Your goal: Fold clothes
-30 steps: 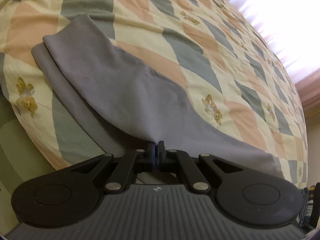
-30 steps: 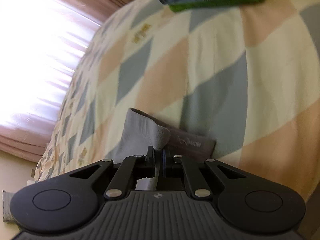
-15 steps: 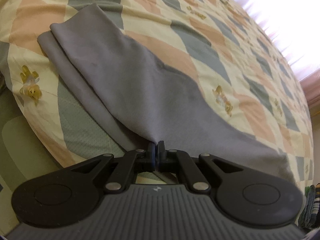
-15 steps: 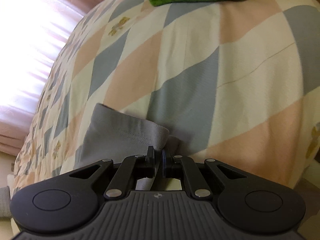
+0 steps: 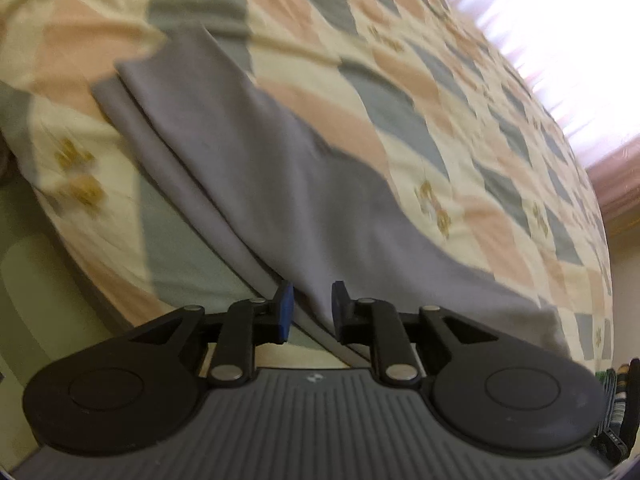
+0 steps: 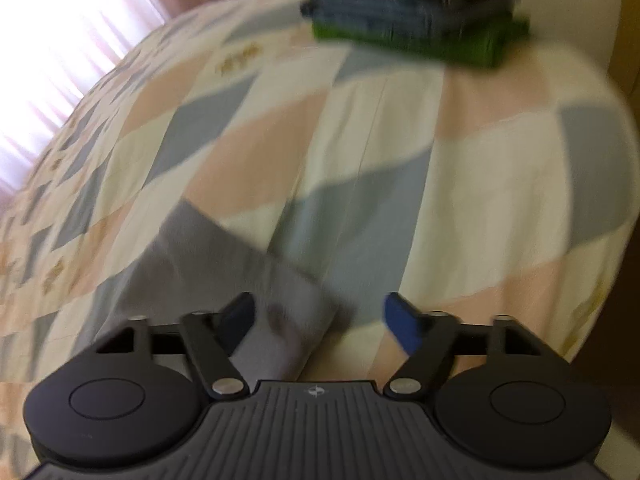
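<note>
Garment: a long grey-lilac piece of soft knit clothing [image 5: 260,184] lies flat on the bed, folded lengthwise so that one layer sits on another, the lower layer showing as a narrow strip along its left edge in the left wrist view.
Garment's place: it runs from the near edge of the bed, just in front of both grippers, away toward the upper left of the left wrist view; its far end is a squared corner.
Garment's other end: in the right wrist view a grey end of it [image 6: 224,264] lies on the bed and reaches back between the fingers; the picture is blurred, so its hem cannot be read.
Bed cover: a quilted cotton bedspread with cream, peach and blue-grey diamonds and small yellow bear prints [image 5: 400,92] under the garment.
Left gripper [image 5: 312,306]: its jaws stand a narrow way apart and are opening; the garment's near fold lies between the blue-faced fingertips, and the pads do not press on it.
Right gripper [image 6: 320,316]: its jaws stand wide and are opening; the grey cloth lies between them nearer the left finger, not pinched.
Stack: a pile of folded clothes, blue and striped pieces on a green one [image 6: 420,12], sits at the far edge of the bed, well apart from the garment.
Window: bright pink-white curtains [image 6: 60,40] beyond the bed.
</note>
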